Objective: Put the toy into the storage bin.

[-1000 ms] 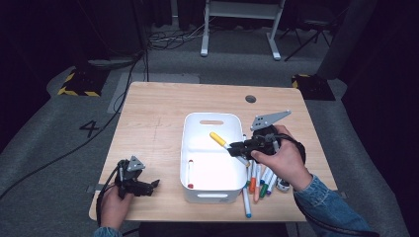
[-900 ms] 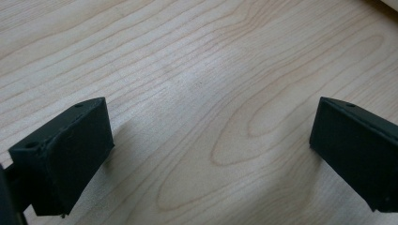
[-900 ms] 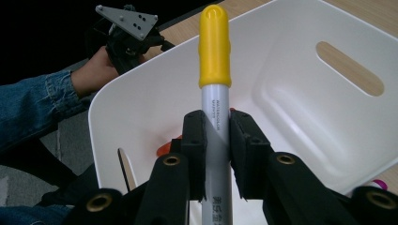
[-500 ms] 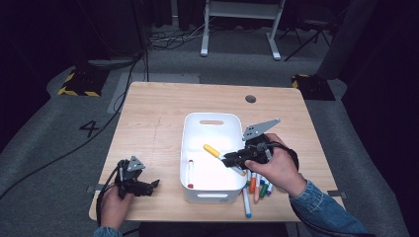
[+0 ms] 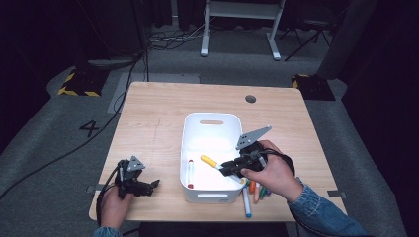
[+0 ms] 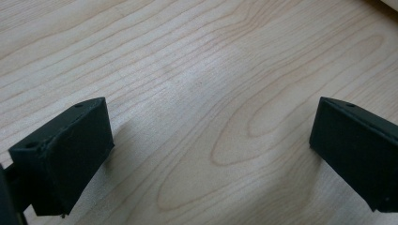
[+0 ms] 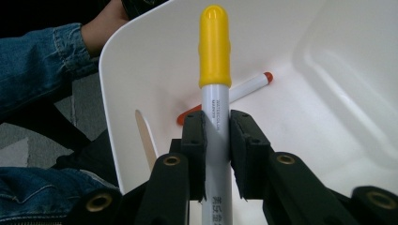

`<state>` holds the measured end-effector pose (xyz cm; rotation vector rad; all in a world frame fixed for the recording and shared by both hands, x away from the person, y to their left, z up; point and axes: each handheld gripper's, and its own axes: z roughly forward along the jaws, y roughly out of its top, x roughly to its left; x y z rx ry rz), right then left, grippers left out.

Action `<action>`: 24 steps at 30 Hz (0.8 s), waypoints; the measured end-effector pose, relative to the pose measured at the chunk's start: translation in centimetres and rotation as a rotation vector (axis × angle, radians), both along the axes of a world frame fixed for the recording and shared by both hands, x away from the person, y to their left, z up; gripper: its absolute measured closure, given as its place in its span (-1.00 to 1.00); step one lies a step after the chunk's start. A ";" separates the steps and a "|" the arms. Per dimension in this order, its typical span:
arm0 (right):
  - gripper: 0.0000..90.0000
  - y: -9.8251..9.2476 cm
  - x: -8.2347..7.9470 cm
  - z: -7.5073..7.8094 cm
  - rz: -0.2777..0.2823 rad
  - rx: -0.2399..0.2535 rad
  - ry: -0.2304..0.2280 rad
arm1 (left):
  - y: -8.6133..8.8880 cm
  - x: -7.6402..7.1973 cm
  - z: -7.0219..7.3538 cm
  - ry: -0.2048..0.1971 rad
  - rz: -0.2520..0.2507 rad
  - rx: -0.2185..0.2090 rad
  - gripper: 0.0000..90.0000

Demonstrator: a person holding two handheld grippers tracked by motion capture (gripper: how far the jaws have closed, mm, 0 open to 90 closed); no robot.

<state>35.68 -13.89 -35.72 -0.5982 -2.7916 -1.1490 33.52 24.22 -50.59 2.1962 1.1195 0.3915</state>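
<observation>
Left gripper (image 5: pixel 154 183) resting on wooden table (image 5: pixel 158 118) near front-left corner, jaws spread wide, nothing between them, bare wood below. White bin (image 5: pixel 211 129) at table centre, red-capped marker (image 5: pixel 190 174) lying inside by left wall. Right gripper (image 5: pixel 223 170) over bin's front-right part, jaws clamped on yellow-capped marker (image 7: pixel 215 61), cap pointing into bin. More markers (image 5: pixel 253 190) on table just right of bin.
</observation>
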 end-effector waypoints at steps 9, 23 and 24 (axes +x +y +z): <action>0.71 1.0 -0.5 -0.9 0.035 -0.059 0.007 | 0.0 0.0 0.0 0.000 0.000 0.000 -1.00; 0.40 1.4 -0.8 -1.2 0.043 -0.064 -0.028 | 0.0 0.0 0.0 0.001 0.001 0.001 -1.00; 0.35 1.4 -0.8 -1.2 0.035 -0.048 -0.035 | 0.0 0.0 0.0 0.000 0.000 0.000 -1.00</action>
